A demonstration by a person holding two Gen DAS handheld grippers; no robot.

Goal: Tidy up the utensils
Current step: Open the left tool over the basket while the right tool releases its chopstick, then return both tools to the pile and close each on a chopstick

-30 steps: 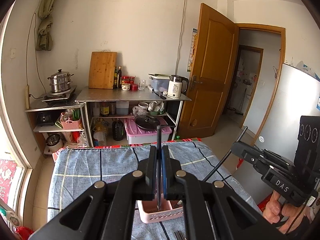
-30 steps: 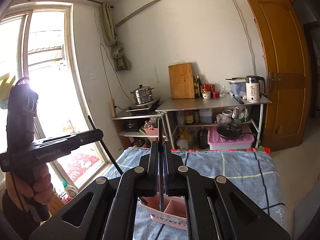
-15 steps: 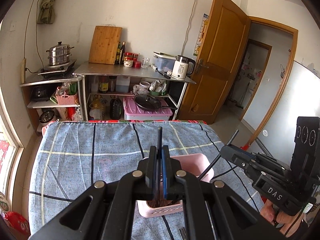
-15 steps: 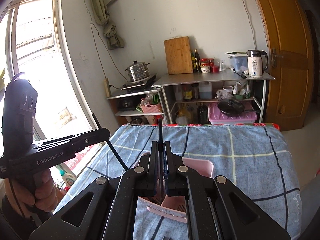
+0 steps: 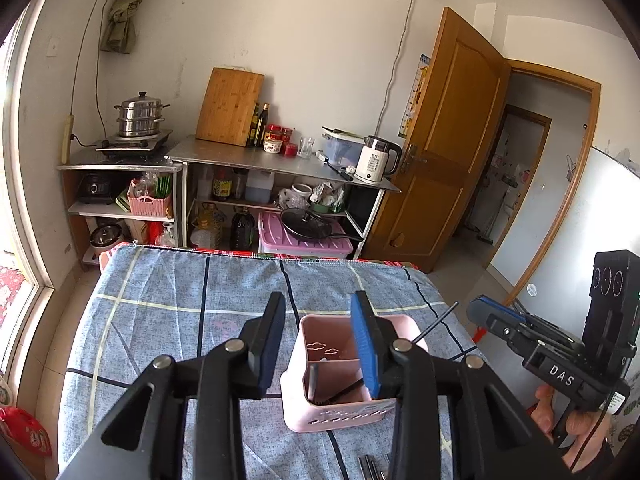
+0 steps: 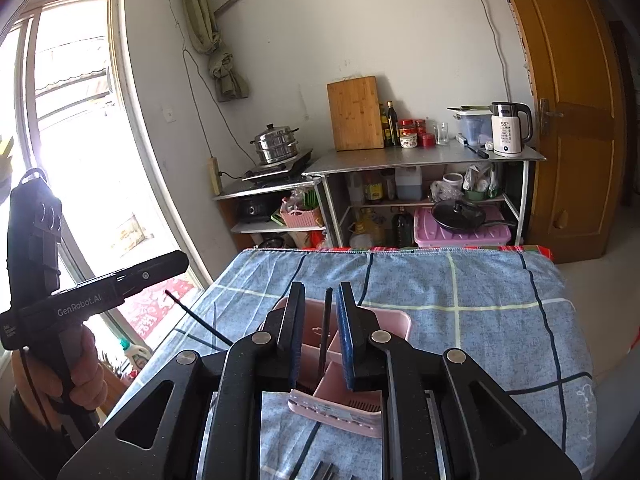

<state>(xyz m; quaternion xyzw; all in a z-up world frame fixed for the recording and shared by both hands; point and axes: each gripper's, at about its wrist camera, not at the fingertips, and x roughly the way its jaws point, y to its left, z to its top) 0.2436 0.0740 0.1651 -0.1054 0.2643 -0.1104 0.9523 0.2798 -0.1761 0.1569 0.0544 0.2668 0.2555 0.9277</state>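
A pink utensil caddy (image 5: 344, 408) stands on the blue checked tablecloth (image 5: 180, 320); it also shows in the right wrist view (image 6: 396, 320). My left gripper (image 5: 318, 344) is open above its near compartment, where black chopsticks (image 5: 314, 380) stand and lean. One chopstick tip (image 5: 438, 322) sticks out toward the right gripper body (image 5: 552, 356). My right gripper (image 6: 322, 340) is open over the caddy, with a black chopstick (image 6: 326, 328) upright between its jaws, touching neither pad. The left gripper body (image 6: 100, 296) is at the left.
Grey metal utensils (image 5: 370, 468) lie on the cloth just in front of the caddy, also in the right wrist view (image 6: 324, 470). Steel shelving (image 5: 280, 160) with pots, bottles and a kettle (image 5: 376, 164) stands beyond the table. A wooden door (image 5: 452, 140) is at right.
Both grippers were shut on a black chopstick each; both have opened. The chopsticks now stand in the pink caddy. Both grippers dropped closer to the caddy.
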